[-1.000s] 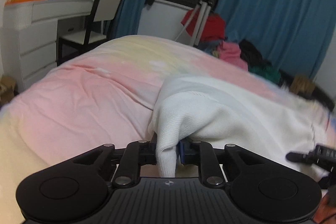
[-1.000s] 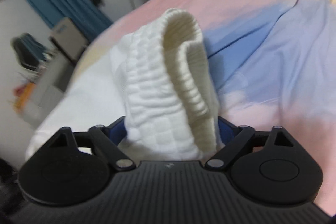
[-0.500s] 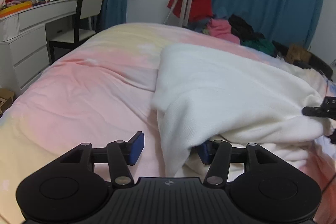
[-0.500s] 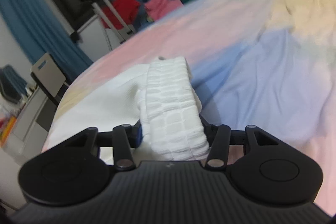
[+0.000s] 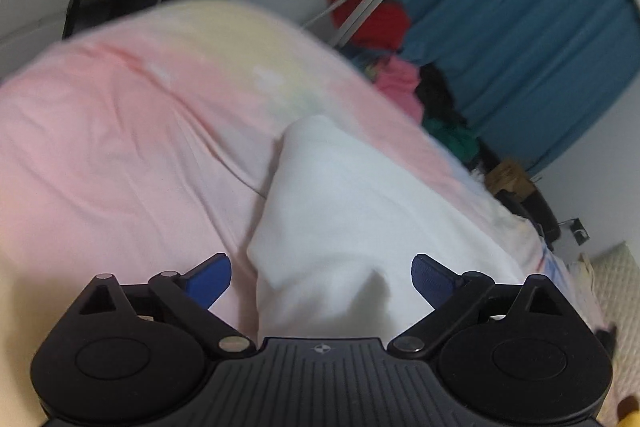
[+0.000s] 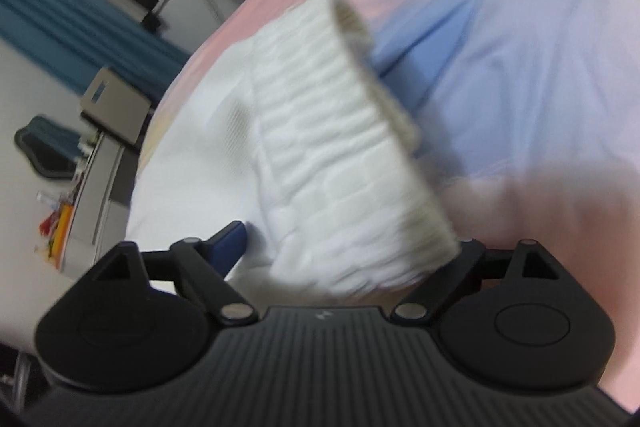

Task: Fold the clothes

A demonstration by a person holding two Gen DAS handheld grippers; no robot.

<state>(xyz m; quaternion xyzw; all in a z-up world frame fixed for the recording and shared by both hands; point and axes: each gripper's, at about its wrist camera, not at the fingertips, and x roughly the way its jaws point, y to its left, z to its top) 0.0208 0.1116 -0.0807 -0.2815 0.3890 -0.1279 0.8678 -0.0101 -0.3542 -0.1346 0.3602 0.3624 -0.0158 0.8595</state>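
**A:** How's that sweater going to handle? It's lying on the bed, white, soft knit, thick ribbed cuff sticking up in the right view.

**B:** I'd guess light and floppy, no stiffness at all, so it'll sag wherever you don't support it. Not slippery though, and the knit should catch on the pads. Best holds are probably the ribbed hem or cuff, since doubled fabric gives more to pinch.

**A:** Fingers?

**B:** Left gripper is spread wide with a fold of sweater between the blue pads, nothing pinched. Right gripper is spread too; the cuff sits between the fingers running off toward 12 o'clock, loose as far as I can tell. Both views are blurry.

**A:** Folded at all?

**B:** The body looks doubled over, bunched near 6 o'clock. Can't say more.
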